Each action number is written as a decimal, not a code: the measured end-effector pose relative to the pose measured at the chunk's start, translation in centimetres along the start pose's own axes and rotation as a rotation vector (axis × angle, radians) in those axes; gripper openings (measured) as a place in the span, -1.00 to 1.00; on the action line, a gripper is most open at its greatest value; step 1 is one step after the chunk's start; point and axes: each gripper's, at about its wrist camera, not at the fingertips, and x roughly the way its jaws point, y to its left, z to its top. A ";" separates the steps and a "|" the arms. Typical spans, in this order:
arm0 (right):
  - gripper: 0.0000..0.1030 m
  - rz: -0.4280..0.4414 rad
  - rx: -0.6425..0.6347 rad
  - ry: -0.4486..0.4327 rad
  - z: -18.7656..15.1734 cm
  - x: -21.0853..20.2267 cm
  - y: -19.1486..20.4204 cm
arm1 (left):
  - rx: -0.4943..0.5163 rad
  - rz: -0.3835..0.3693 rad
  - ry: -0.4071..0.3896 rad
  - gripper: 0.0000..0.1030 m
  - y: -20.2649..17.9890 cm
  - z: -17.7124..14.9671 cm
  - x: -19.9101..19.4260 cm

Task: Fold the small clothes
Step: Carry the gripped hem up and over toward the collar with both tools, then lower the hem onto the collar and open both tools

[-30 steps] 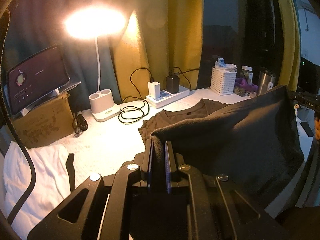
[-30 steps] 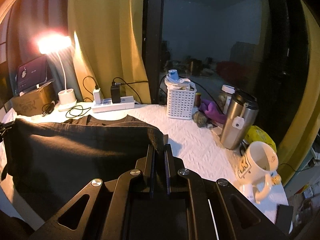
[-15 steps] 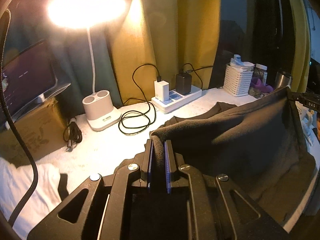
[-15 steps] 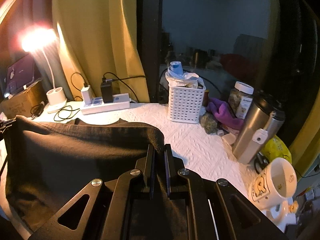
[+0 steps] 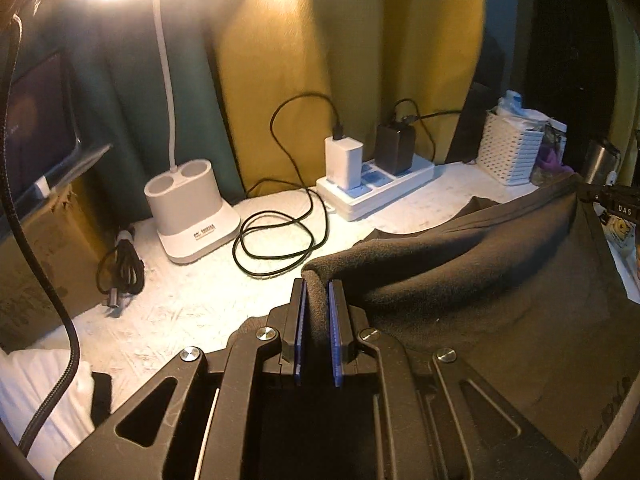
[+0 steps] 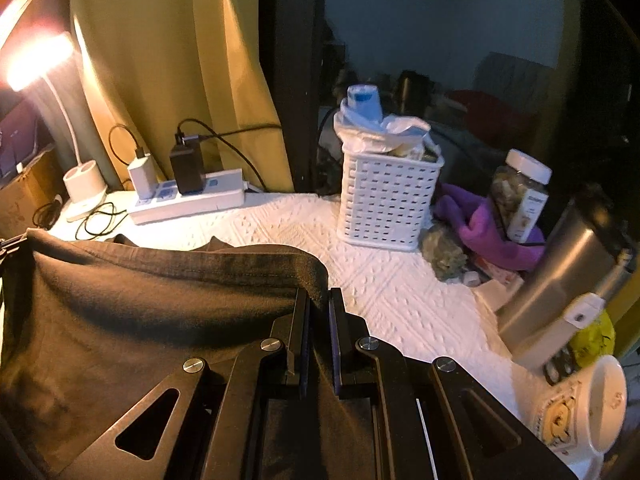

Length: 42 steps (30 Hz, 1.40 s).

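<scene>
A dark grey shirt (image 5: 500,280) is stretched between my two grippers above a white table cover (image 5: 192,304). My left gripper (image 5: 318,292) is shut on one corner of its hem, cloth bunched between the blue pads. My right gripper (image 6: 319,300) is shut on the other corner of the shirt (image 6: 140,304). The held edge runs taut from one gripper to the other, and the cloth hangs down from it. The shirt's far part with the neckline (image 6: 168,242) lies flat on the table beyond the lifted edge. The right gripper's tip (image 5: 612,200) shows at the right rim of the left wrist view.
A lit desk lamp with white base (image 5: 188,208), a coiled black cable (image 5: 276,240) and a power strip with chargers (image 5: 372,184) stand behind. A white basket (image 6: 384,200), a jar (image 6: 520,196), a steel tumbler (image 6: 560,292) and a mug (image 6: 588,408) crowd the right. White cloth (image 5: 36,392) lies at the left.
Both grippers have carried the held hem forward toward the lamp and power strip and a little lower. More of the flat shirt is now covered by the lifted part.
</scene>
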 end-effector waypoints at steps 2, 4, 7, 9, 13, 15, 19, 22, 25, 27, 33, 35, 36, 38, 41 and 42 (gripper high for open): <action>-0.84 0.003 0.001 0.010 0.1 1.1 0.1 | -0.007 0.004 0.007 -0.82 0.2 0.0 0.7; -0.84 0.003 0.000 0.021 0.3 2.2 0.1 | -0.011 0.010 0.016 -0.82 0.3 0.0 1.5; -0.84 -0.007 -0.002 0.040 0.3 3.9 0.1 | -0.022 0.012 0.039 -0.82 0.7 -0.2 2.8; -0.84 -0.009 0.001 0.057 0.2 4.9 0.0 | -0.028 0.012 0.060 -0.81 0.8 -0.4 3.7; -0.84 -0.026 -0.015 0.095 -0.4 7.0 0.1 | -0.051 0.012 0.109 -0.78 1.3 -1.1 4.9; -0.84 -0.059 -0.026 0.121 -0.9 7.9 0.2 | -0.067 0.016 0.143 -0.76 1.7 -1.5 5.2; -0.84 -0.073 -0.022 0.143 -1.4 8.5 0.1 | -0.155 -0.004 0.167 -0.49 3.6 -1.9 4.2; -0.84 -0.084 -0.030 0.148 -1.4 8.5 0.2 | -0.227 -0.012 0.160 -0.27 5.4 -2.1 3.3; -0.84 -0.099 -0.026 0.153 -1.3 8.2 0.2 | -0.314 -0.034 0.169 -0.27 7.3 -2.3 3.3; -0.83 -0.109 -0.023 0.151 -1.3 7.8 0.2 | -0.398 -0.059 0.167 -0.27 8.6 -2.6 3.6; -0.83 -0.124 -0.001 0.139 -1.6 5.9 -0.6 | -0.523 -0.091 0.204 -0.27 10.2 -2.9 6.1; -0.82 -0.131 0.013 0.148 -1.8 5.7 -1.1 | -0.480 -0.071 0.198 -0.27 9.5 -2.7 6.2; -0.82 -0.135 0.019 0.155 -2.0 5.6 -1.3 | -0.443 -0.069 0.204 -0.27 9.0 -2.6 6.2; -0.82 -0.138 0.023 0.158 -2.3 5.4 -1.4 | -0.391 -0.089 0.216 -0.27 7.8 -2.6 6.1; -0.82 -0.136 0.029 0.168 -2.8 5.6 -1.2 | -0.336 -0.107 0.222 -0.27 5.9 -3.0 5.6; -0.82 -0.135 0.031 0.172 -3.0 5.6 -1.1 | -0.318 -0.103 0.222 -0.27 5.2 -3.2 5.5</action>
